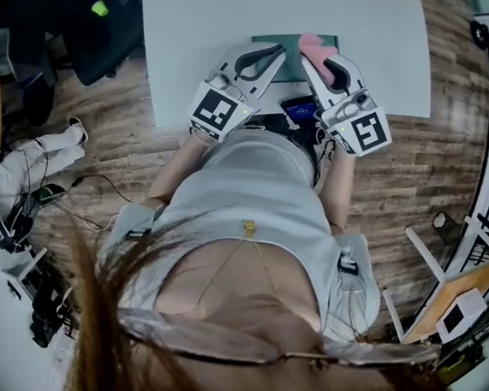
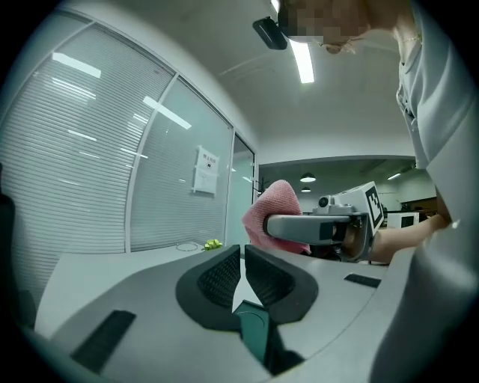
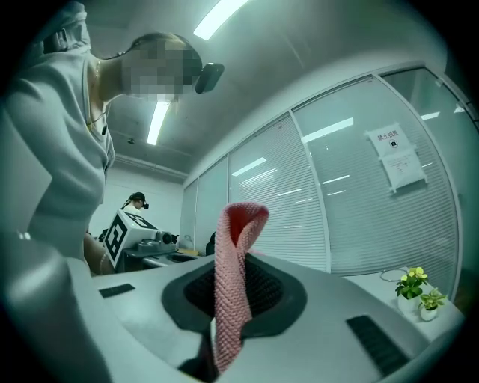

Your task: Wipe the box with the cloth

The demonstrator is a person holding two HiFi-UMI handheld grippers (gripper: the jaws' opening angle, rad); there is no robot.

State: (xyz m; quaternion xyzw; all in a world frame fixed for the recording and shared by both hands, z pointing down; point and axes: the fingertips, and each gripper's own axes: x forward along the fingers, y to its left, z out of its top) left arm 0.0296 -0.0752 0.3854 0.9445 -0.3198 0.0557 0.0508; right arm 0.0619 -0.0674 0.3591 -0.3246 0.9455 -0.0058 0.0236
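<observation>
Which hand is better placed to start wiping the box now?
Right, probably. The right tongs grip the cloth; the left tongs are shut on the teal box, holding it for wiping.

The person wears a pale grey sleeveless top (image 1: 253,191) and a thin gold necklace (image 1: 248,228) with a small pendant. A black camera (image 2: 269,33) sits on the head. The left gripper (image 1: 278,51) and the right gripper (image 1: 313,61) share one build: smooth light grey shells that narrow toward the jaws, with black ribbed pads (image 2: 223,275) set in a dark rounded surround. Each carries a white cube printed with black square markers, one on the left (image 1: 216,110) and one on the right (image 1: 369,131). Small black rectangular patches dot the shells.
</observation>
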